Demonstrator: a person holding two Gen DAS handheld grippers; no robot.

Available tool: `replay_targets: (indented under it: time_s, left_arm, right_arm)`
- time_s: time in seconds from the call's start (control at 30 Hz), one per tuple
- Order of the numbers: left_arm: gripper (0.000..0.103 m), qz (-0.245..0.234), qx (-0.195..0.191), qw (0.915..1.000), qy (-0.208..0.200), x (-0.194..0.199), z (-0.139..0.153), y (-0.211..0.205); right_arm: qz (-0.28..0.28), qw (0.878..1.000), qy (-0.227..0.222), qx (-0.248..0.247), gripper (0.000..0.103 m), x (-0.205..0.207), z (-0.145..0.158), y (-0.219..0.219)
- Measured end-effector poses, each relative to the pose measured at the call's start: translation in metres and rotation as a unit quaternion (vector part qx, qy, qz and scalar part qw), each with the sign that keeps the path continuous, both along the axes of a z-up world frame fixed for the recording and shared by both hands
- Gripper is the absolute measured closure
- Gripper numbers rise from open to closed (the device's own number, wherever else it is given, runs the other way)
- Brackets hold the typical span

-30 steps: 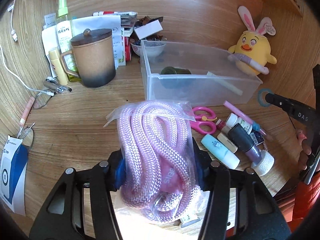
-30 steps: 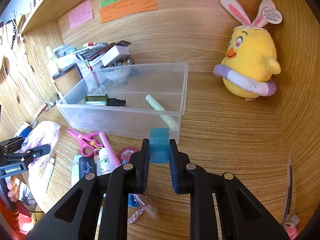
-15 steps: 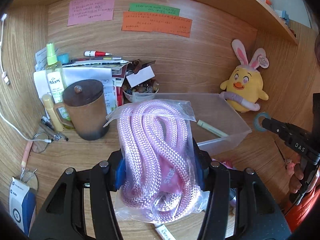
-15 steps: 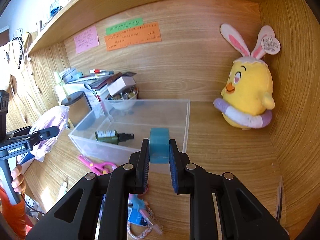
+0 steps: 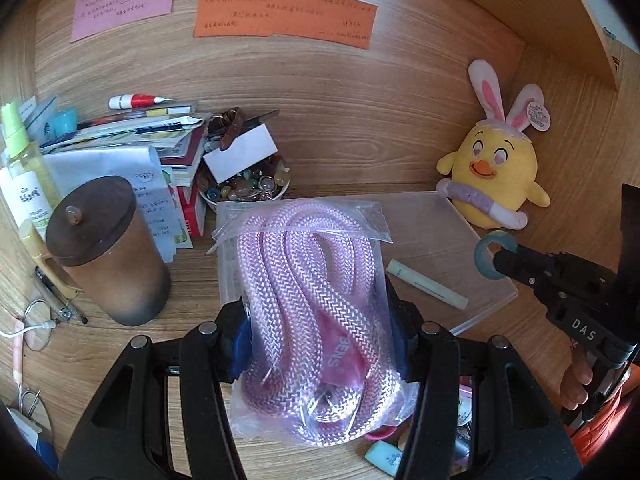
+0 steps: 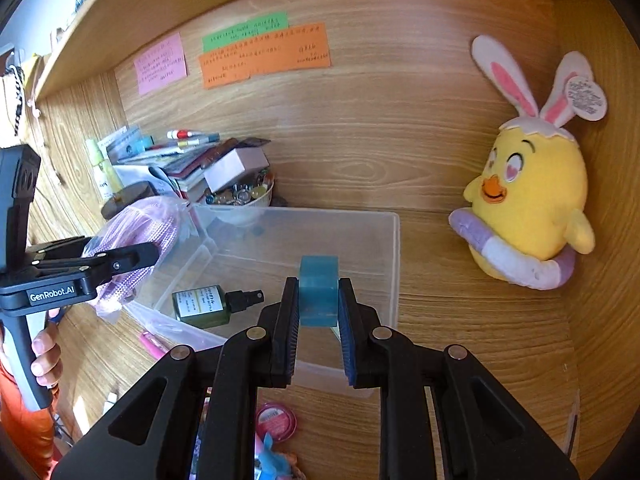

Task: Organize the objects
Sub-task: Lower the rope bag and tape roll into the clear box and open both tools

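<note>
**A:** What is nearest the lens here?

**B:** A left gripper (image 5: 320,344), its jaws pinching a clear bag of pink rope (image 5: 316,316) across the middle, the bag held upright above a wooden desk (image 5: 192,276). On the other side, a right gripper (image 6: 319,316), its jaws pressed onto a small teal ring (image 6: 319,290) that looks like a roll of tape seen edge-on.

**A:** And beyond them?

**B:** A clear plastic bin (image 6: 394,264) sits on the desk just past both tools. It already holds a dark green spray bottle (image 6: 208,306) and a pale green stick (image 5: 426,284). In the right wrist view the ring hangs over the bin's near wall; the bag hangs at its left end.

**A:** So which step is this?

**B:** By my reading, the carry: both items are lifted and neither has been let go.

**A:** What does the next move call for?

**B:** Probably bringing each item down inside the walls, then spreading the jaws. The bag is bulky and floppy, so it needs room beside the bottle.

**A:** Farther back?

**B:** A lidded brown mug (image 5: 106,252), a bowl of beads (image 5: 244,190), a yellow plush chick (image 6: 528,208) and coloured notes (image 6: 264,54) on the back panel.
</note>
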State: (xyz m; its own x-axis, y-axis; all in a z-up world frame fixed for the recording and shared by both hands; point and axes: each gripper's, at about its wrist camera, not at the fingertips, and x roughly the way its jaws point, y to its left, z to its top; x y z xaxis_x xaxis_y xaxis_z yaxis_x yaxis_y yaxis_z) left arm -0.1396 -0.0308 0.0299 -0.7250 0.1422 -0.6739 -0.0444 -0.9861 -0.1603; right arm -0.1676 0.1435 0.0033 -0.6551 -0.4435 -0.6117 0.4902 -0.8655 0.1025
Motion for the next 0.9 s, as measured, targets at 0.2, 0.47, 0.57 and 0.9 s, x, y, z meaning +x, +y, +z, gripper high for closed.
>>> replay_targets:
  time_s: [0.2,0.47,0.57,0.9]
  left_arm:
    - [0.049,-0.021,0.004,0.9991,-0.036,-0.030,-0.018,0.011]
    - [0.048,-0.035,0.014,0.9972,-0.065,-0.045,-0.031,0.009]
    - [0.048,-0.030,0.007,0.9971,-0.069,-0.045,-0.032,0.010]
    - [0.023,-0.024,-0.003,0.9991,-0.036,-0.023,-0.010,0.007]
  right_arm:
    - [0.019,0.999,-0.035,0.027,0.087,-0.021,-0.024,-0.026]
    - [0.036,0.996,-0.058,0.050,0.087,-0.030,-0.042,-0.041]
    - [0.042,0.995,-0.069,0.051,0.086,-0.031,-0.046,-0.044]
    - [0.038,0.997,-0.054,0.050,0.070,-0.020,-0.036,-0.039]
